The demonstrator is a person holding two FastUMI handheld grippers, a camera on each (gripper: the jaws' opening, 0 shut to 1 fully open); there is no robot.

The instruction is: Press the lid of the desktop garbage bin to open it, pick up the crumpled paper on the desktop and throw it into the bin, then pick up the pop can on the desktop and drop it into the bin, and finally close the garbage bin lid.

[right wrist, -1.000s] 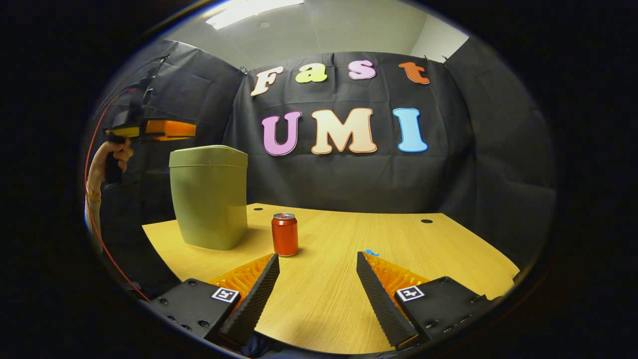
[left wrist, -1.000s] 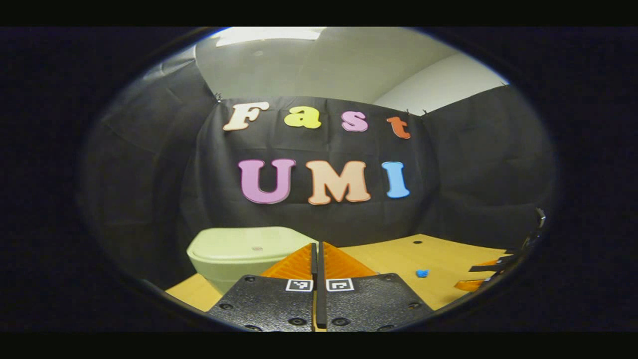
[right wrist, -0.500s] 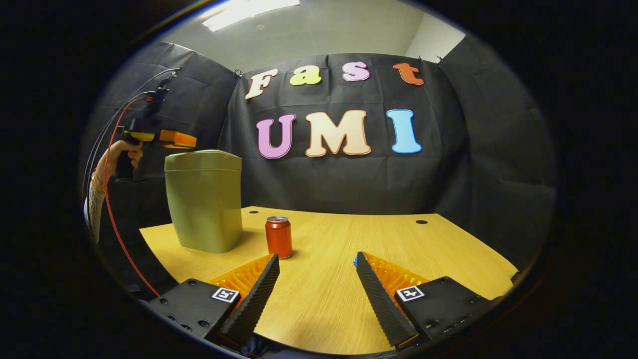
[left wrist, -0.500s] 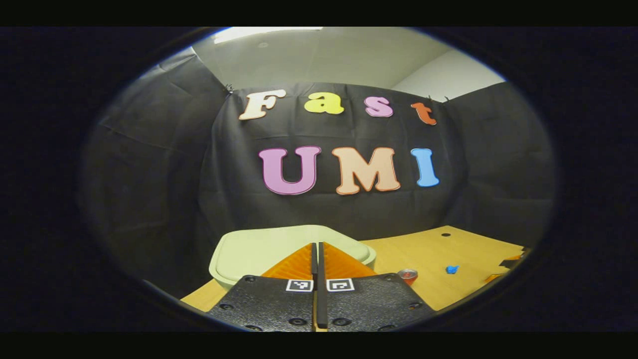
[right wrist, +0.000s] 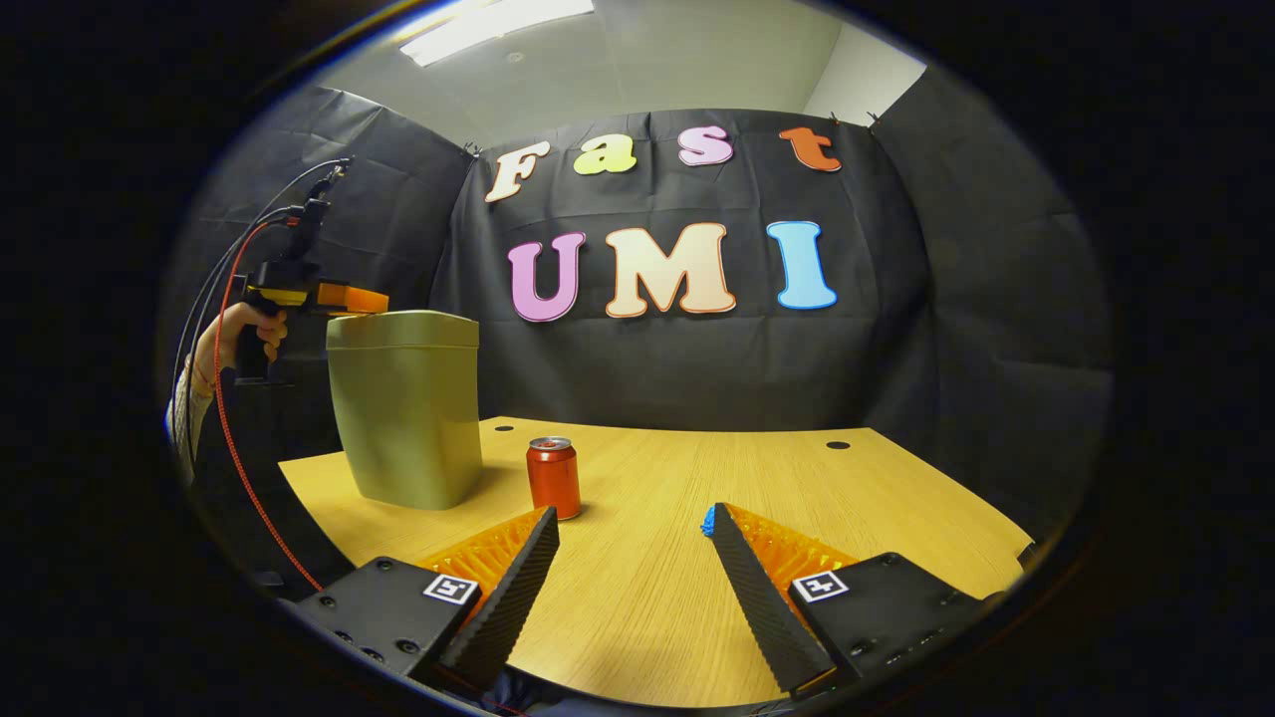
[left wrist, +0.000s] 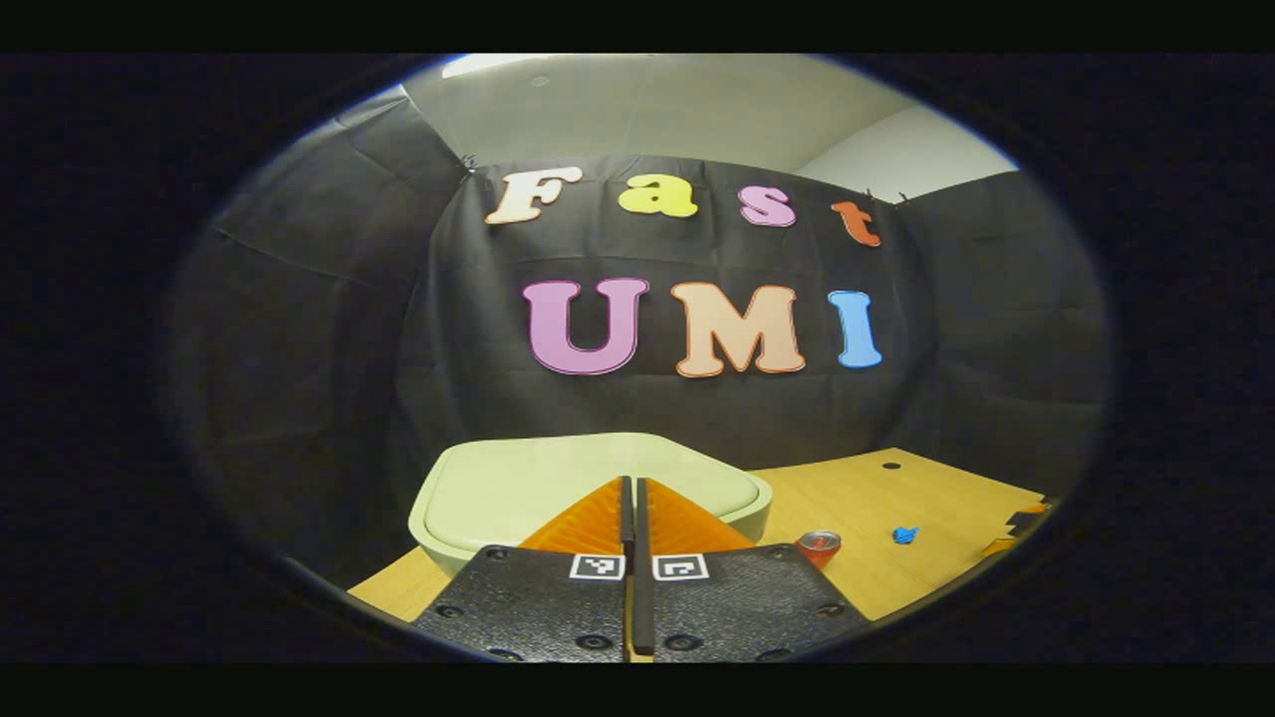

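The pale green bin (right wrist: 406, 408) stands at the left of the wooden table (right wrist: 757, 478), its lid (left wrist: 538, 480) down. My left gripper (left wrist: 630, 482) is shut with nothing in it, its tips right over the lid; the right gripper view shows it (right wrist: 349, 298) at the lid's left edge, held by a hand (right wrist: 239, 334). The red pop can (right wrist: 554, 477) stands upright right of the bin; its top (left wrist: 819, 544) peeks past my left gripper. A small blue crumpled paper (left wrist: 903, 535) lies farther right, partly hidden (right wrist: 708, 520) behind my right finger. My right gripper (right wrist: 633, 520) is open, low over the table's front.
Black cloth walls close the booth behind and at both sides. Two small round holes (right wrist: 838, 445) sit near the table's back edge. A red cable (right wrist: 231, 438) hangs from the left gripper down past the table's left edge.
The left gripper has come down and moved right over the bin lid, so the lid looks larger under its tips. The right gripper has drifted slightly; the can and paper stay put.
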